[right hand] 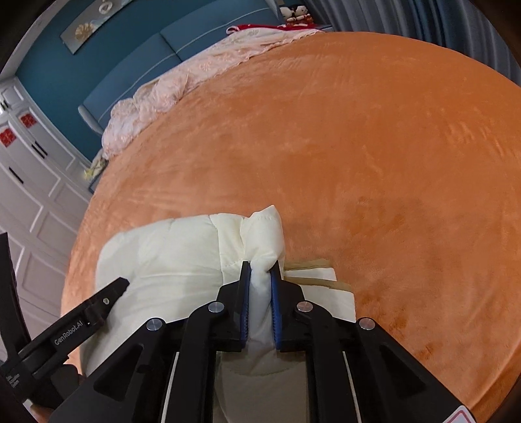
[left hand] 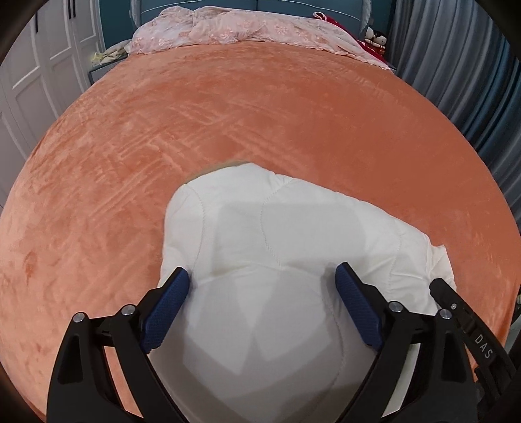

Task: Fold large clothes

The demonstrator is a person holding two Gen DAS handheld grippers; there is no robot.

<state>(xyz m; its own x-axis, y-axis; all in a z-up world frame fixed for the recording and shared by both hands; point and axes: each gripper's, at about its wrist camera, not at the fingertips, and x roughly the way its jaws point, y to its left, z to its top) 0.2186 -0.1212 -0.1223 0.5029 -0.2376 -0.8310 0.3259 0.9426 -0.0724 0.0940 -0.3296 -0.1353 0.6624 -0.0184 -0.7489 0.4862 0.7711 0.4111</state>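
Observation:
A white quilted padded garment [left hand: 260, 234] lies bunched on the orange bed cover [left hand: 228, 114] near the front edge. My left gripper [left hand: 262, 276] is open, its blue pads [left hand: 172, 293] spread wide just above the garment's near part. My right gripper [right hand: 260, 270] is shut on a fold of the same white garment [right hand: 172, 253], pinching its right end. A beige lining or label [right hand: 312, 263] peeks out to the right of the jaws. The left gripper's finger [right hand: 107, 296] shows at lower left in the right wrist view; the right one's finger [left hand: 456, 302] shows in the left wrist view.
A pink floral blanket [left hand: 244, 29] lies crumpled along the bed's far edge by a blue headboard [right hand: 156, 58]. Small dolls [left hand: 377, 37] and red cloth sit at the far right corner. White wardrobe doors [right hand: 29, 195] stand left, grey curtains [left hand: 456, 71] right.

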